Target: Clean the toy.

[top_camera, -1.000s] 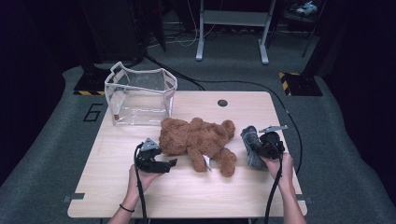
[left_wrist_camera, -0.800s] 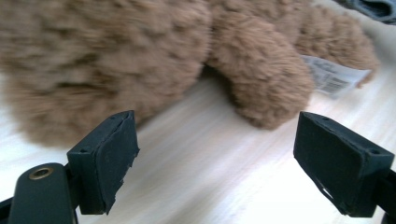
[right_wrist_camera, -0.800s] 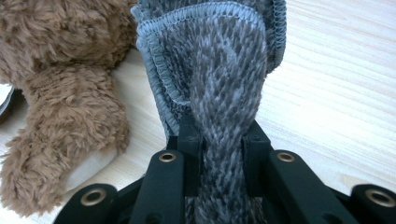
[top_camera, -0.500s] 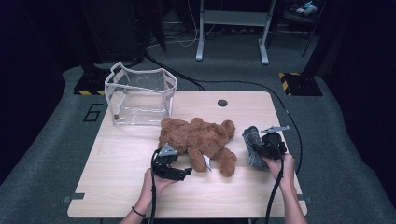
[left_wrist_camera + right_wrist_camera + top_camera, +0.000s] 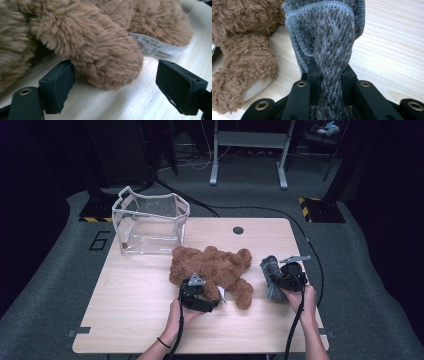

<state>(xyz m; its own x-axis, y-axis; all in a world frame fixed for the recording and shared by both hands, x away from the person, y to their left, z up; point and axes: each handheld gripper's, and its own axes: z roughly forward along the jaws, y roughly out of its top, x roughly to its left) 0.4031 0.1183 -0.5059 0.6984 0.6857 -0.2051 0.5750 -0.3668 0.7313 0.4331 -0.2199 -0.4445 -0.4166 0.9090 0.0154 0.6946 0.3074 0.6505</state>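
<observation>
Left claw (image 5: 115, 82) wide around teddy leg (image 5: 105, 57); right claw (image 5: 329, 80) clamping grey cloth (image 5: 332, 42).

From above my side, the high view looks forward and down over the table (image 5: 150, 310), while my two gripper views peer close along their jaws, all sharing the teddy bear (image 5: 212, 267).

A wooden table (image 5: 130, 320) stands on grey carpet (image 5: 50, 285). At its far left corner sits a clear, soft-sided container (image 5: 150, 222), open at the top. A small dark round fitting (image 5: 238, 230), possibly a cable port, lies near the far edge. A metal stand (image 5: 247, 150) rises beyond.
</observation>
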